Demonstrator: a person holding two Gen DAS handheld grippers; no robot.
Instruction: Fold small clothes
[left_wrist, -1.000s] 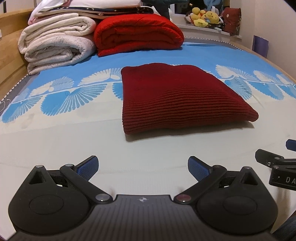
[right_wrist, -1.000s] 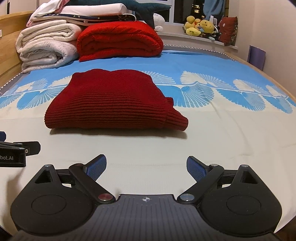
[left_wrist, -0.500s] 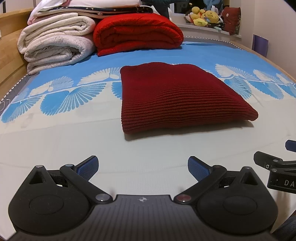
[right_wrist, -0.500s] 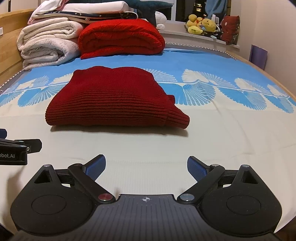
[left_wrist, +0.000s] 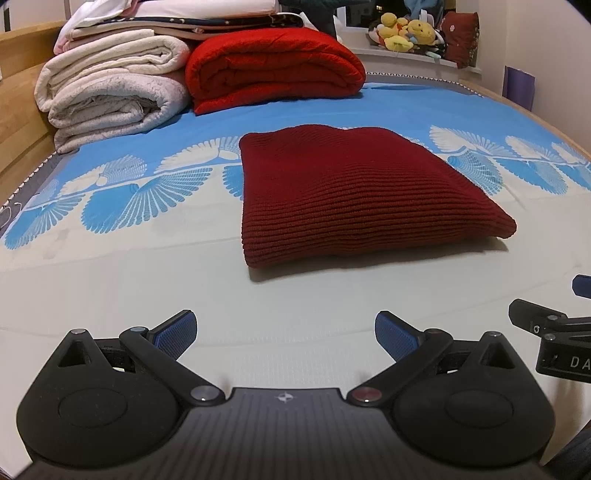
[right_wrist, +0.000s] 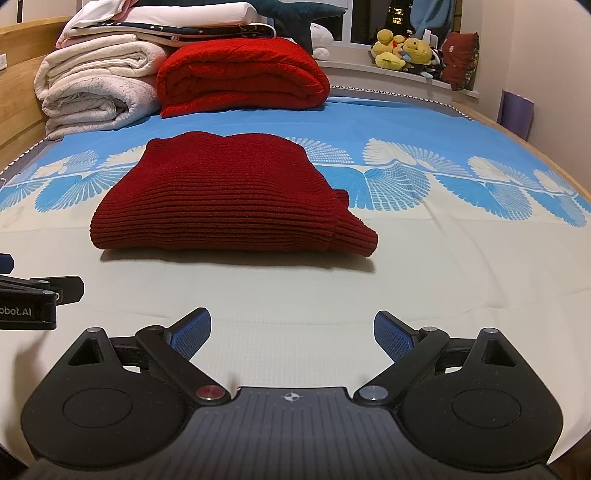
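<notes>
Now keep both the left gripper (left_wrist: 283, 328) and right gripper (right_wrist: 292, 328) spread, empty, short of the folded sweater (left_wrist: 354, 192) ahead; leave undisturbed.

Bed (left_wrist: 110, 280), blue/cream sheet: folded dark red sweater (left_wrist: 354, 192) mid-bed; red quilt (left_wrist: 273, 66) and white blankets (left_wrist: 110, 99) stacked at far end.

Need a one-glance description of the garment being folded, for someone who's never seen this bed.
Start at the bed with the blue-and-cream fan-print sheet. In the middle of it, in front of both open grippers, lies the folded dark red ribbed knit sweater. Unlike the brighter red folded blanket and white folded blankets stacked at the far end, it lies alone, flat and maroon.
</notes>
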